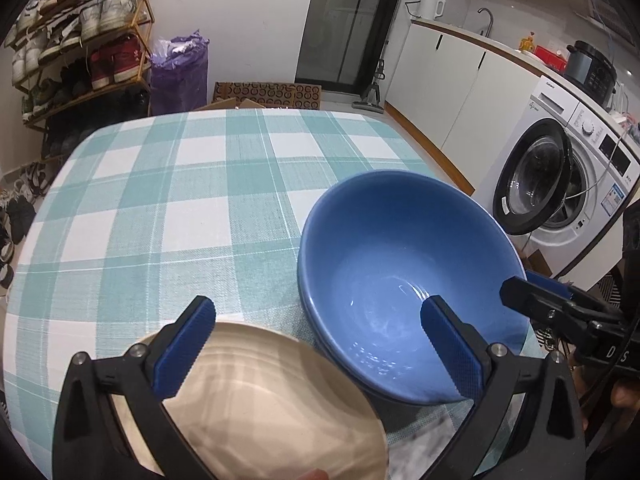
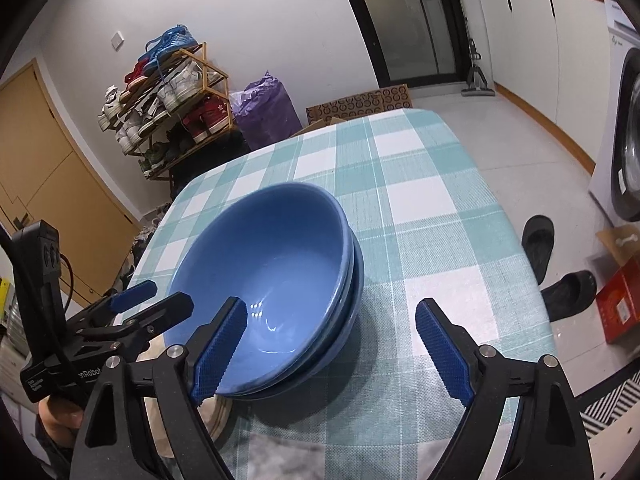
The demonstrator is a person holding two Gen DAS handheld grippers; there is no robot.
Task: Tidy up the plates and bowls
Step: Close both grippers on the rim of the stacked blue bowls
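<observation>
We held the left gripper [image 1: 318,344] and right gripper [image 2: 332,348] spread wide over stacked blue bowls [image 2: 272,280] on the checked tablecloth [image 1: 180,208], shoe rack [image 1: 80,40] behind

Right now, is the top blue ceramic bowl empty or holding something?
Empty. The top blue ceramic bowl shows only bare glaze and light glints inside; it sits nested in another blue bowl on the checked tablecloth.

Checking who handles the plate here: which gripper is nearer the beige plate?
Left. The left gripper hangs open right over the beige plate; the right gripper is open beside the blue bowls, plate at its left.
</observation>
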